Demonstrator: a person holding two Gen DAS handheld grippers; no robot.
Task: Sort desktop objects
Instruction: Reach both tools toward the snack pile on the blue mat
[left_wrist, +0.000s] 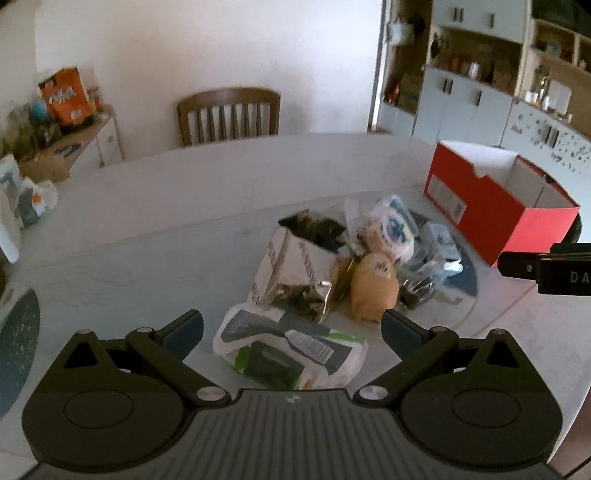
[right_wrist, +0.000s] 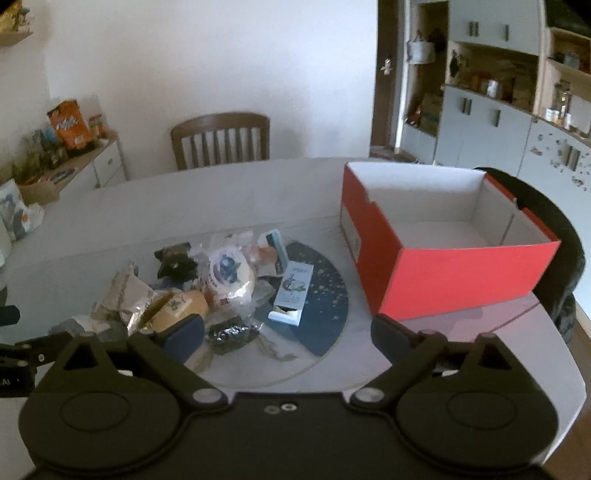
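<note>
Claw (left_wrist: 291, 334) on the left and right claw (right_wrist: 288, 334) are both hovering spread, holding nothing, facing the snack pile (right_wrist: 207, 291) for sorting into the empty red box (right_wrist: 461, 280).

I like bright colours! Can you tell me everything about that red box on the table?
The red box looks like a cardboard shoebox without a lid: red outside, white inside, with a pale label on one end. It is open at the top and looks empty. It sits flat on the white table, to the right of the pile of packets, apart from them. Neither gripper touches it.
</note>
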